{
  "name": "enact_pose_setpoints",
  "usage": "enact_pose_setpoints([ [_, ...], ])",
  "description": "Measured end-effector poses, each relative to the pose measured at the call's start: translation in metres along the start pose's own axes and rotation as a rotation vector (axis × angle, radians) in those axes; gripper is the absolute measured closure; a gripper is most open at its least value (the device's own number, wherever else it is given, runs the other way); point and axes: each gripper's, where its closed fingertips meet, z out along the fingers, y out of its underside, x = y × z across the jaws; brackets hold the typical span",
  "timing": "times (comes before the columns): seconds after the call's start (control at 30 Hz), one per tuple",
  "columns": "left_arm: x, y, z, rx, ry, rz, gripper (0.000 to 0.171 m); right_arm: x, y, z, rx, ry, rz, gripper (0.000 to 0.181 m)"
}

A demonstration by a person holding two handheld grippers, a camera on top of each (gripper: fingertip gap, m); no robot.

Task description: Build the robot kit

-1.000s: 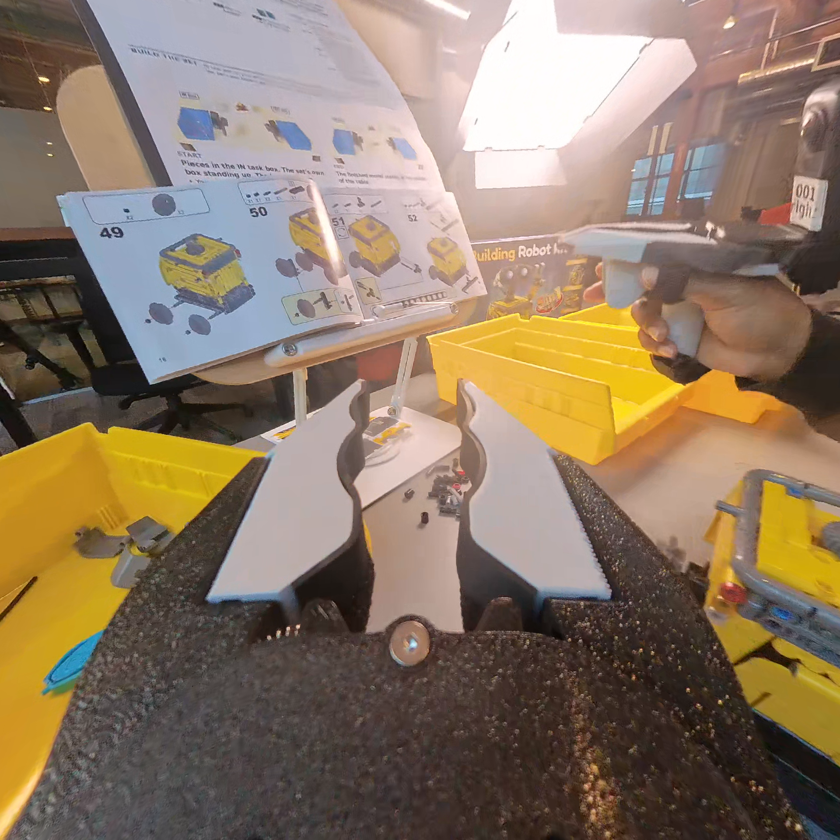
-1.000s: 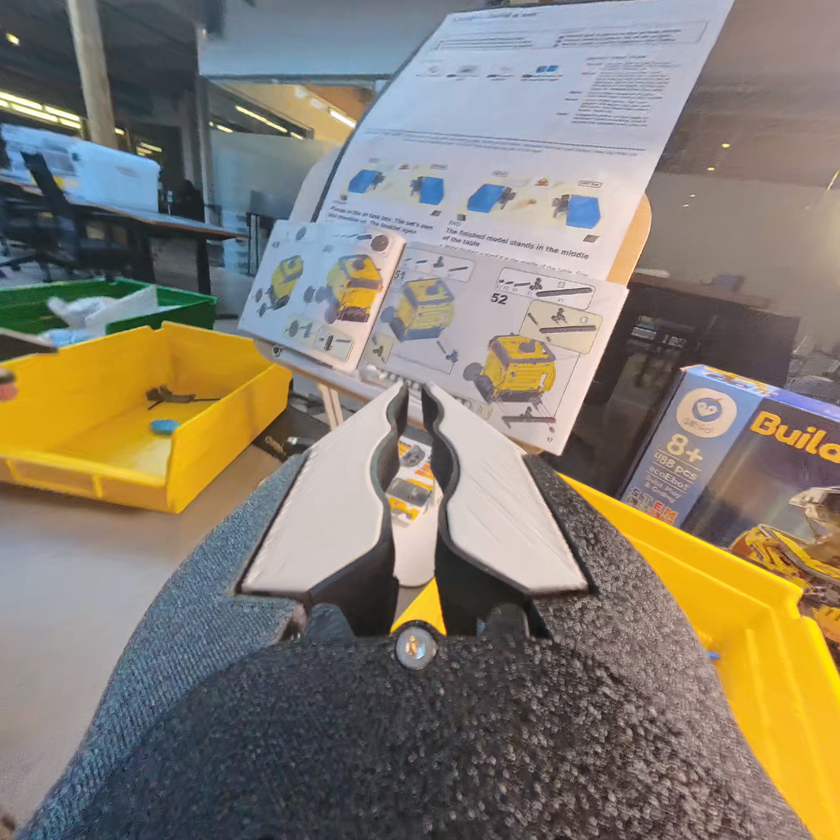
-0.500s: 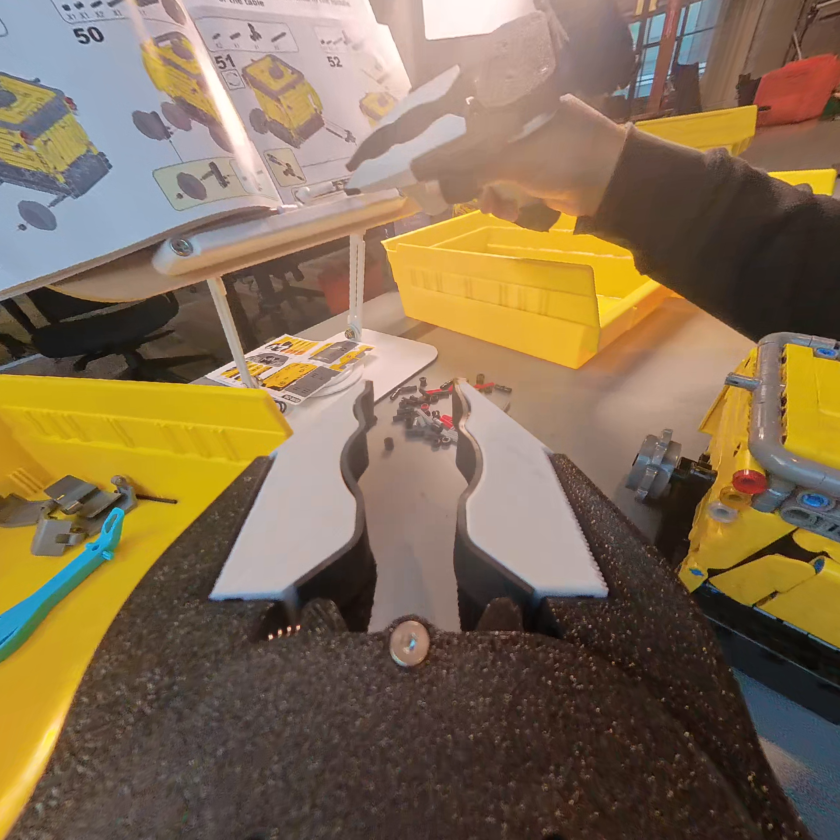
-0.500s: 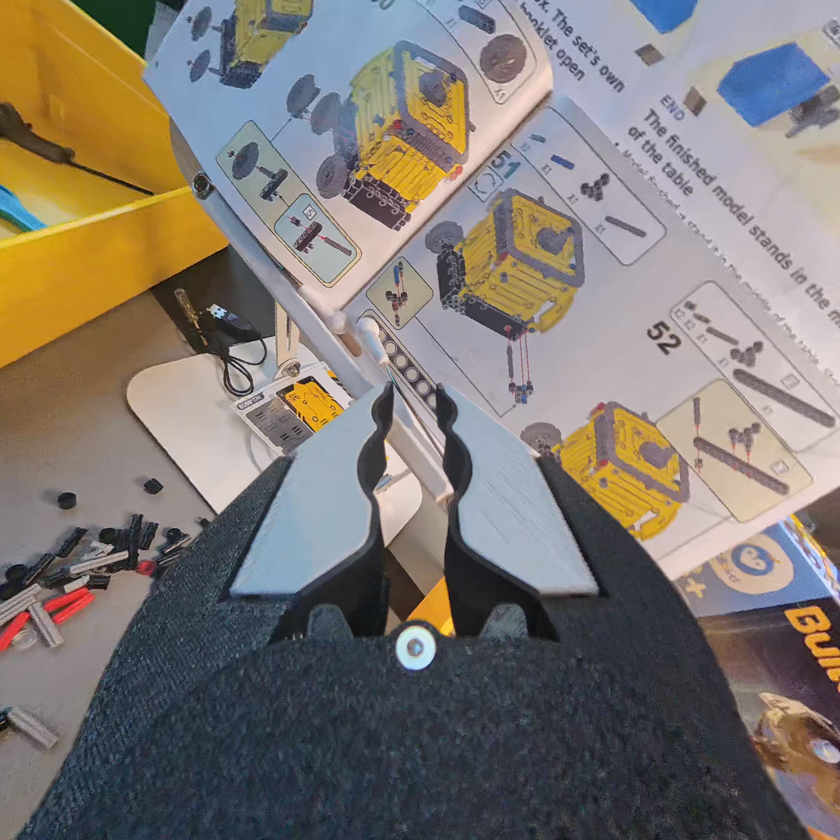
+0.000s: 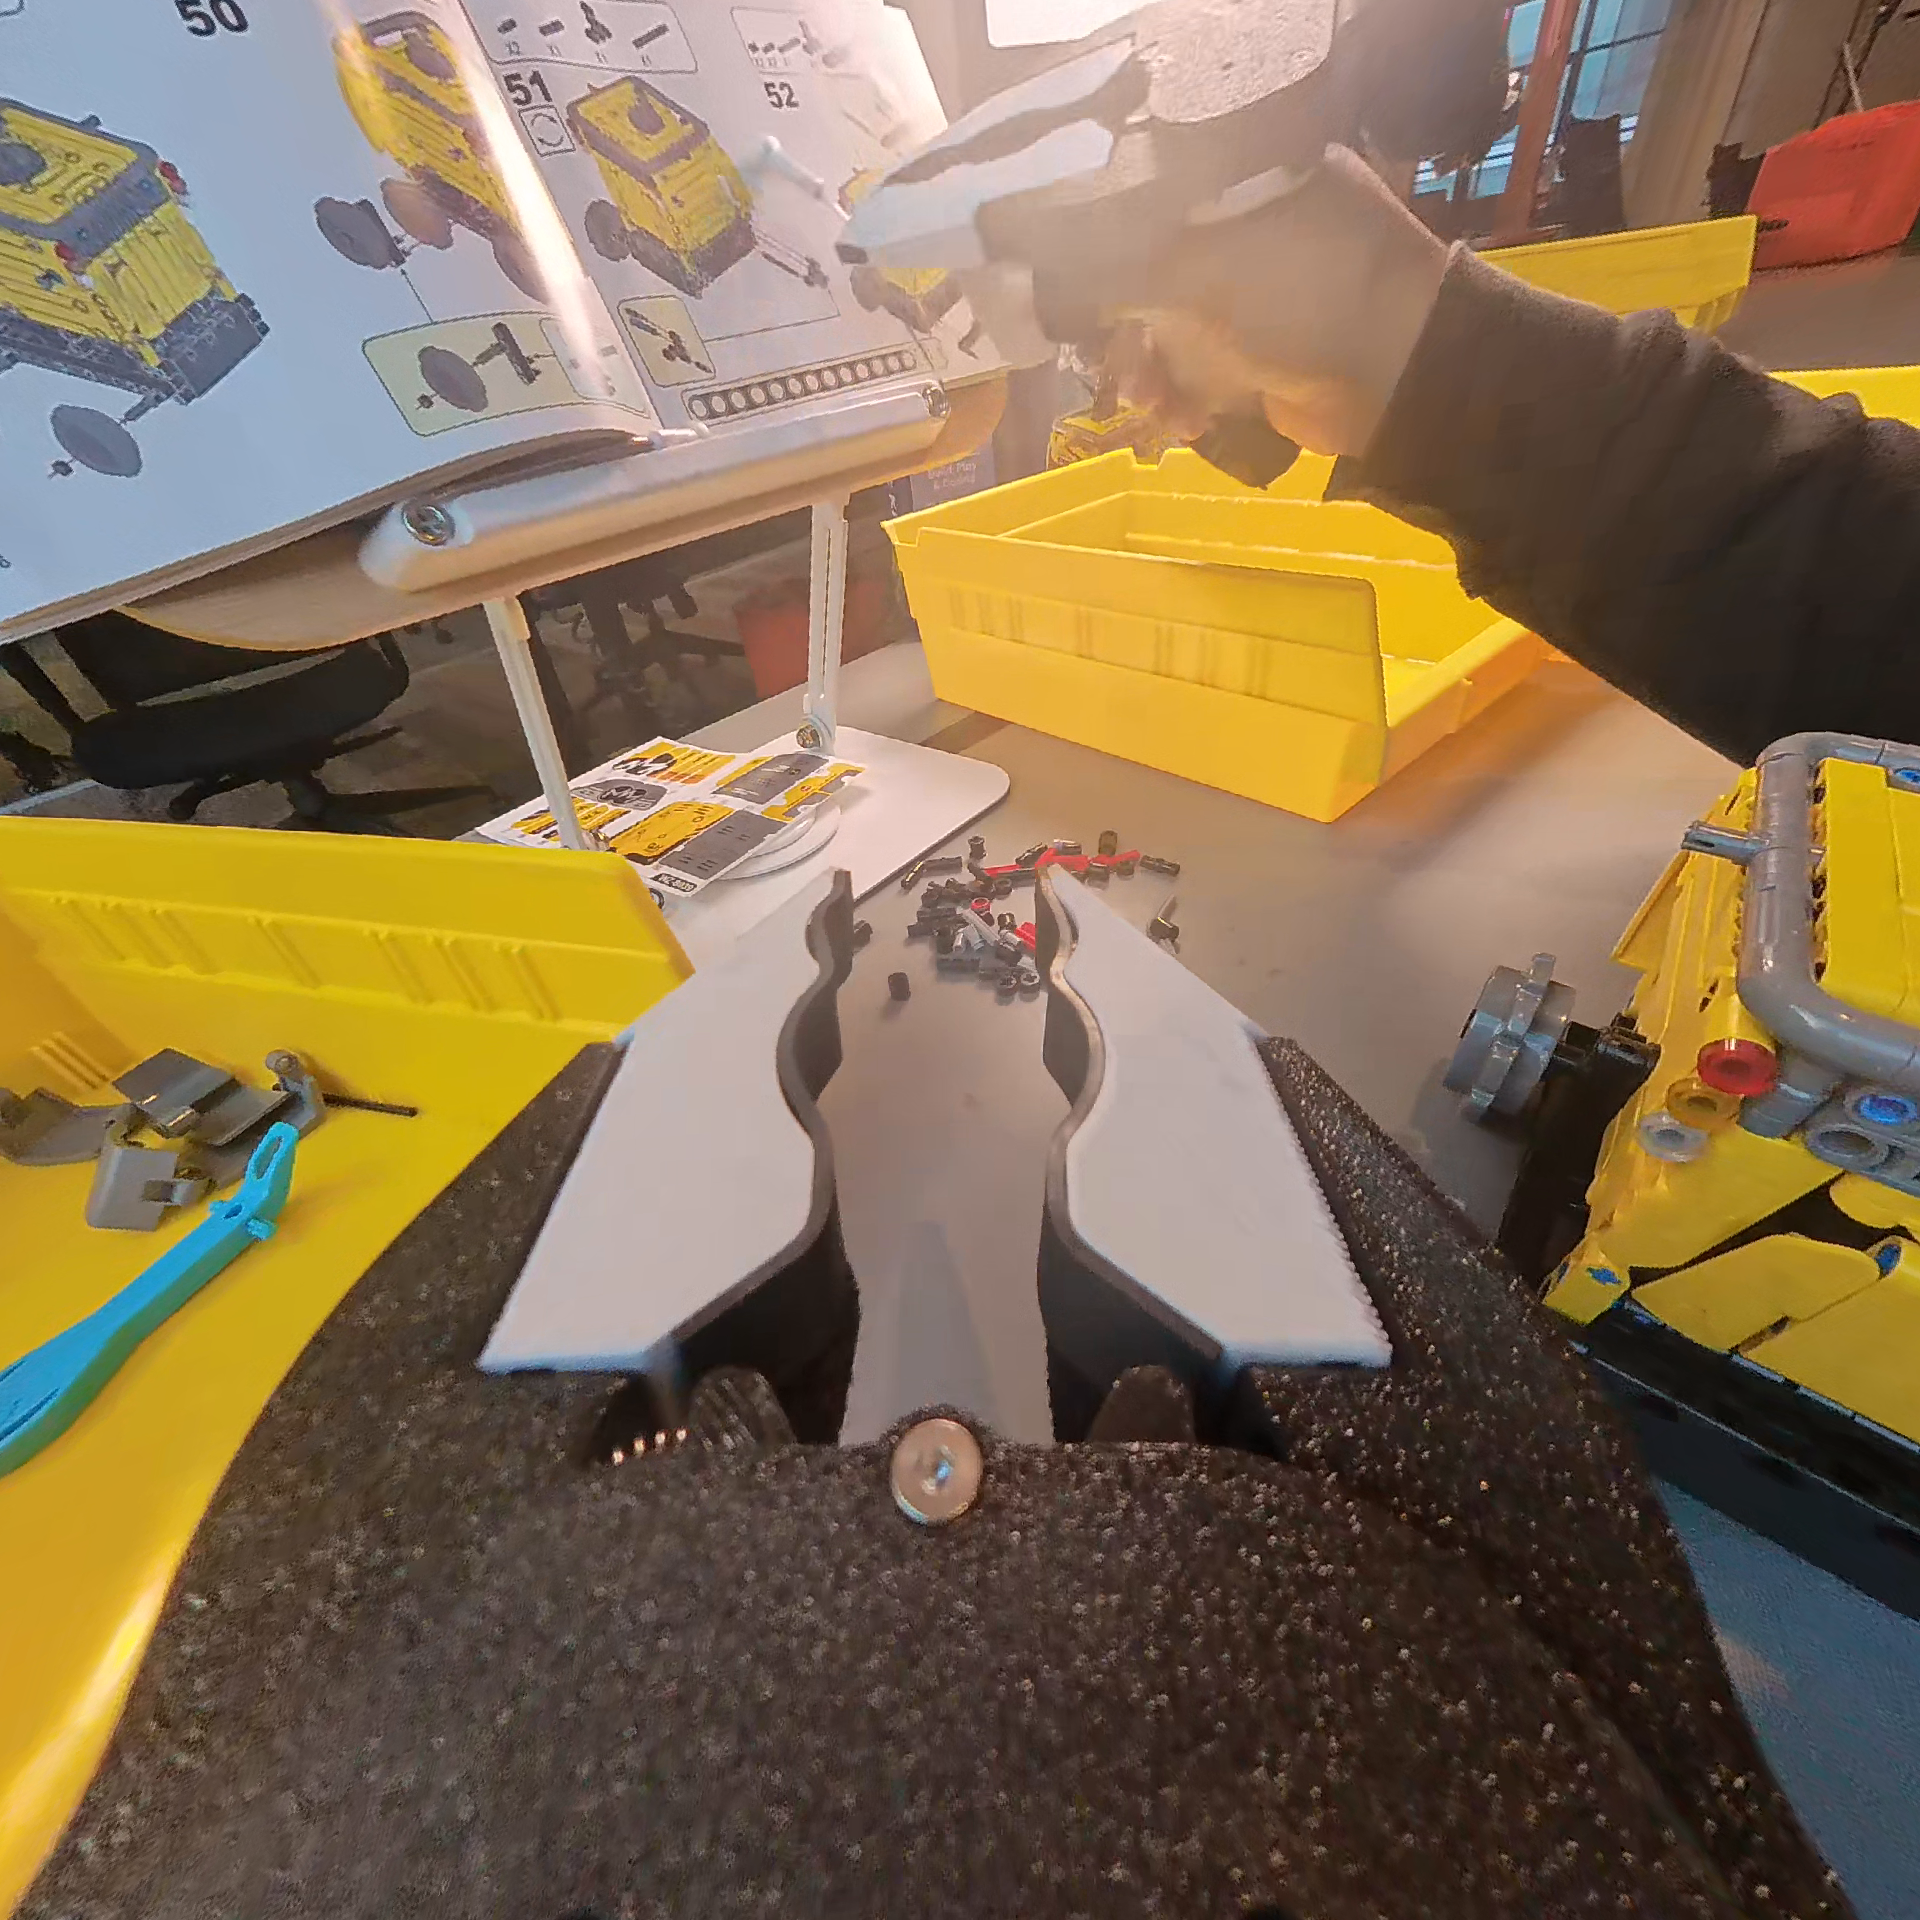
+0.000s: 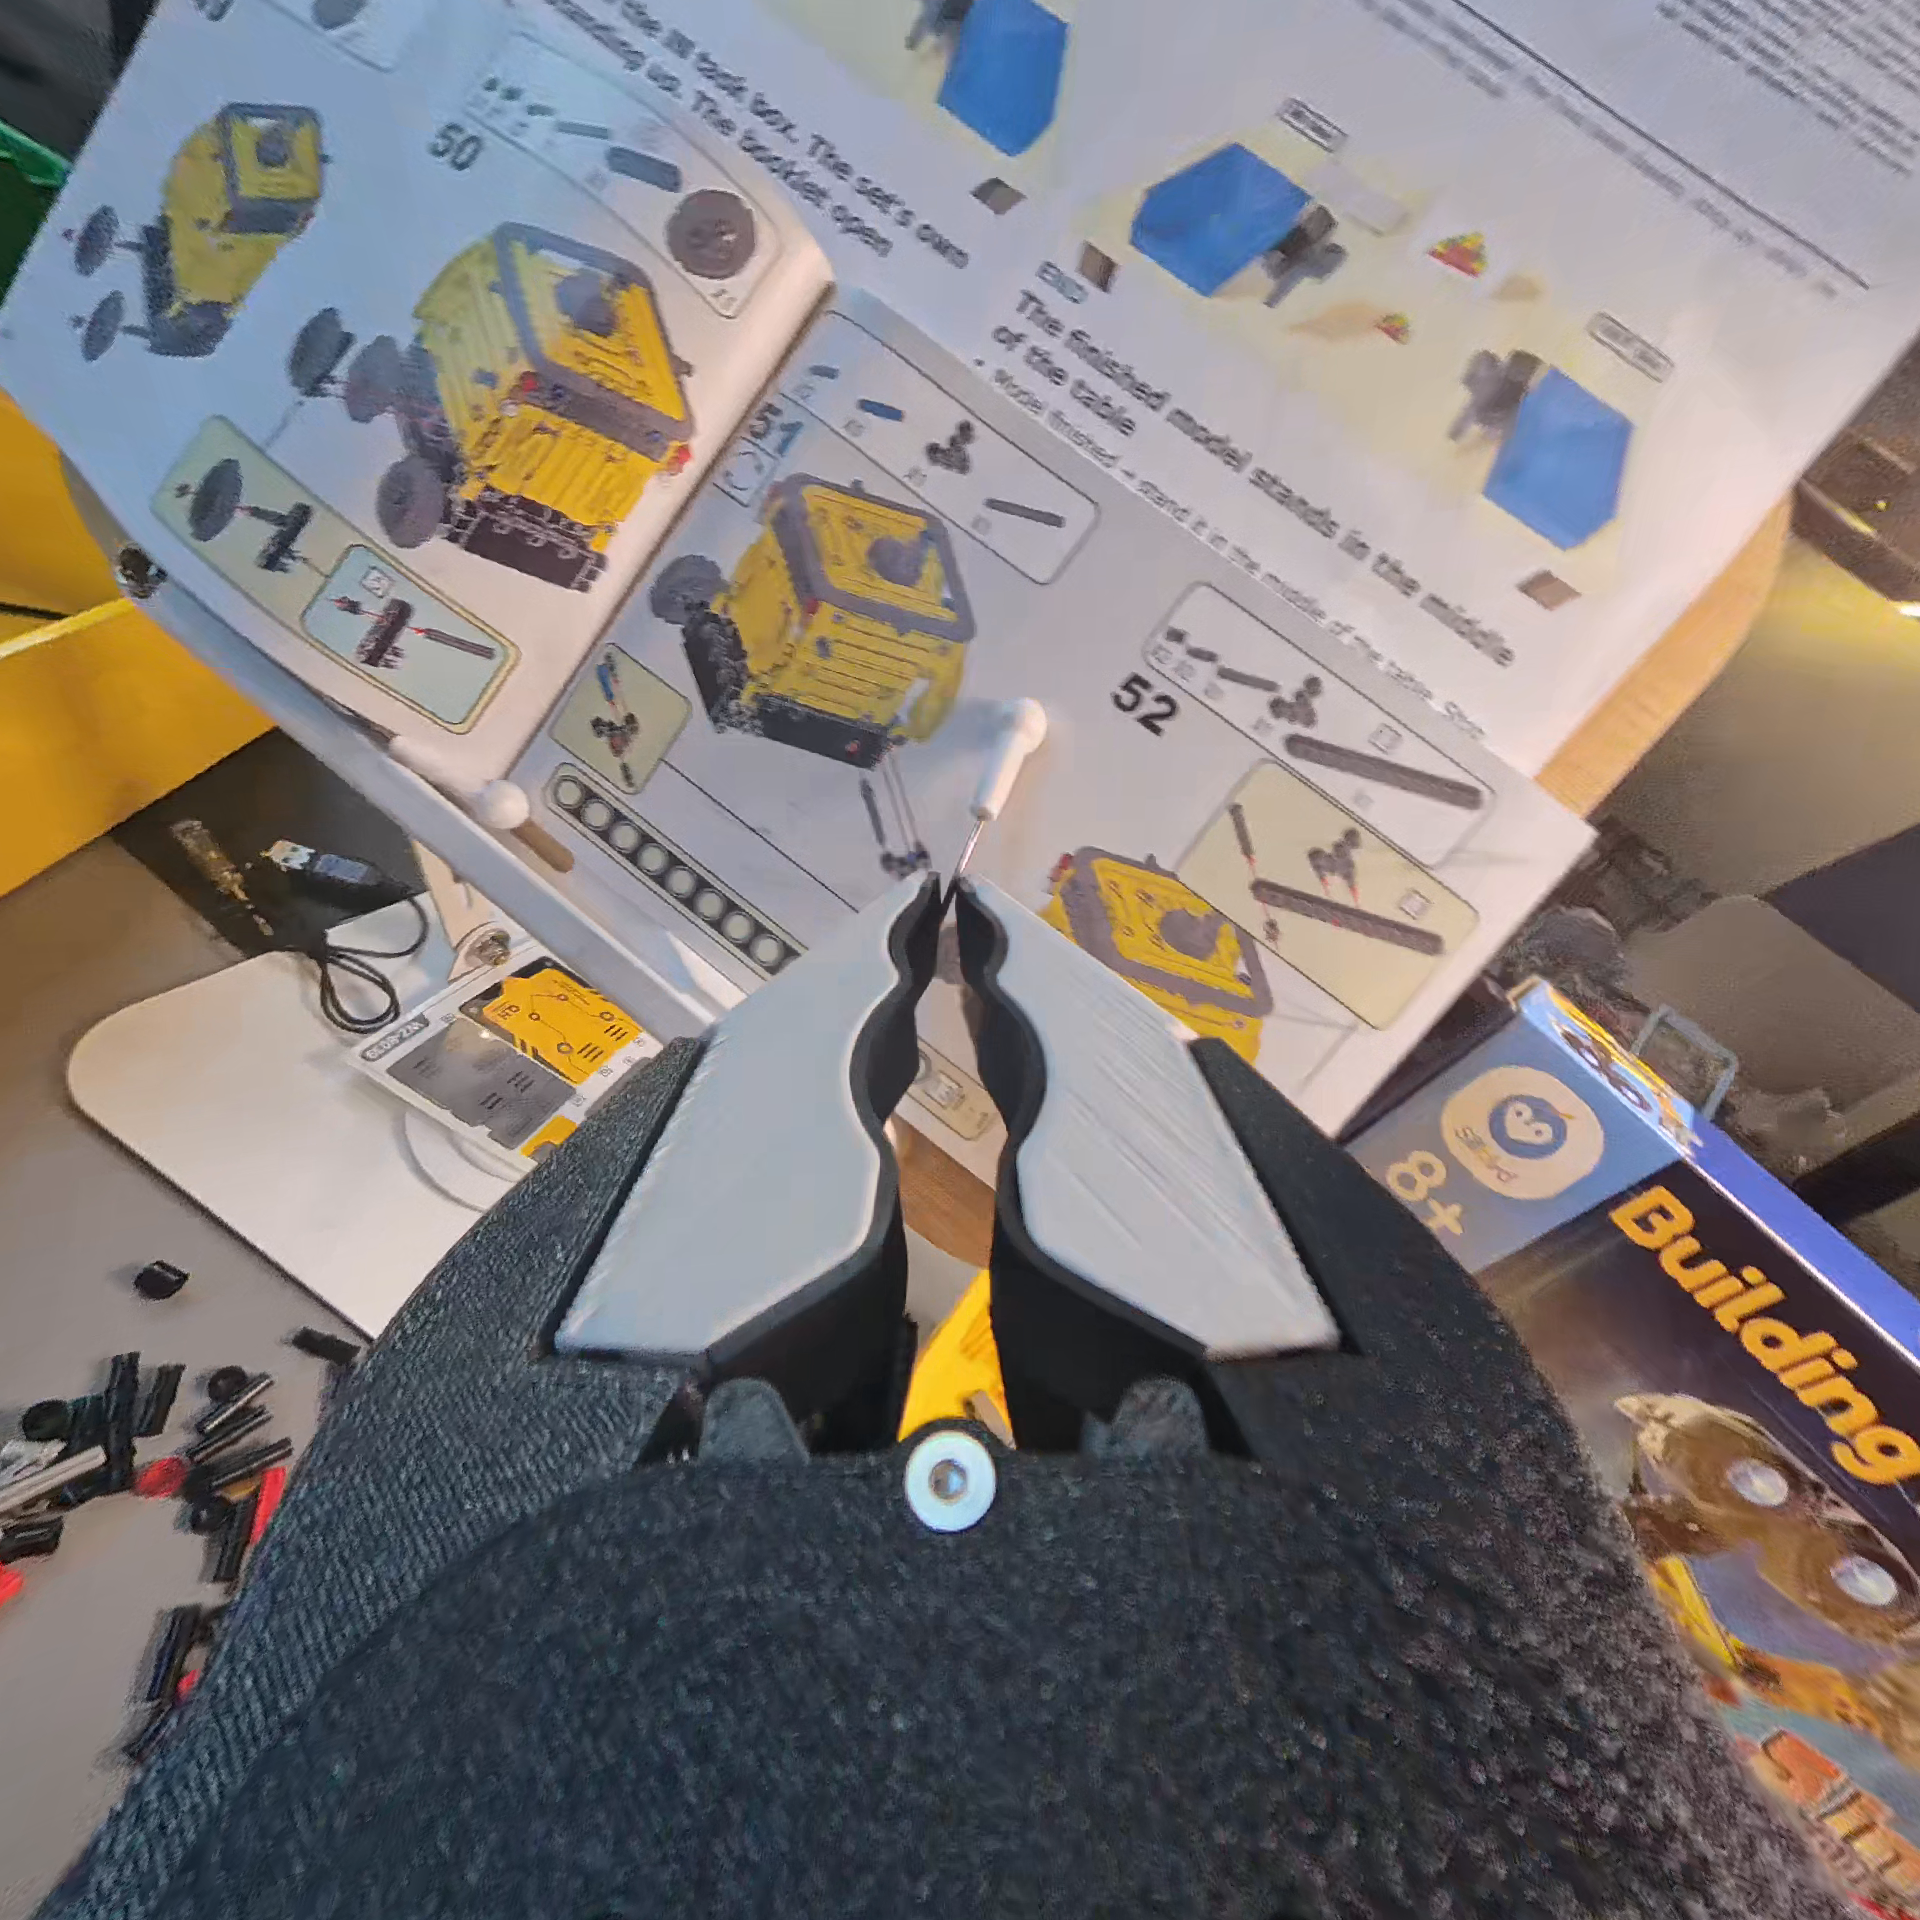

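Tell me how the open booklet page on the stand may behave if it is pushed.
The booklet page is probably floppy: it looks like thin paper. A white page-holder arm rests on it, so it may bow instead of turning. The right tool, nearly shut, is at that arm's thin wire.

This looks like a big workshop or office room. A grey table (image 5: 1351, 935) holds yellow bins (image 5: 1195, 623) and small toy parts (image 5: 997, 914). Behind the table stand office chairs (image 5: 239, 717) and tall windows (image 5: 1558, 62).
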Motion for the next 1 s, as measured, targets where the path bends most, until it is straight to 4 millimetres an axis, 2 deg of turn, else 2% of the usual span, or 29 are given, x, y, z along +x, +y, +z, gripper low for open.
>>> enact_pose_setpoints([
  [0.13,-0.004,-0.001,-0.001,0.005,-0.017,-0.016,0.139,0.023,0.021,-0.014,-0.047,0.047,0.081,0.175],
  [0.27,-0.004,0.001,-0.001,-0.003,-0.015,-0.033,0.139,0.029,0.036,-0.023,-0.072,0.054,0.159,0.171],
  [0.73,-0.007,0.01,-0.001,-0.043,-0.037,-0.012,0.139,0.026,0.06,-0.039,-0.112,0.01,0.318,0.163],
  [0.87,-0.006,0.011,-0.001,-0.049,-0.034,-0.013,0.139,0.017,0.084,-0.045,-0.217,-0.053,0.304,0.146],
  [0.97,-0.005,0.01,0.0,-0.048,-0.031,-0.01,0.139,0.025,0.083,-0.056,-0.183,-0.039,0.335,0.135],
  [1.0,-0.004,0.01,0.0,-0.047,-0.029,-0.009,0.139,0.034,0.072,-0.061,-0.121,-0.005,0.33,0.135],
])
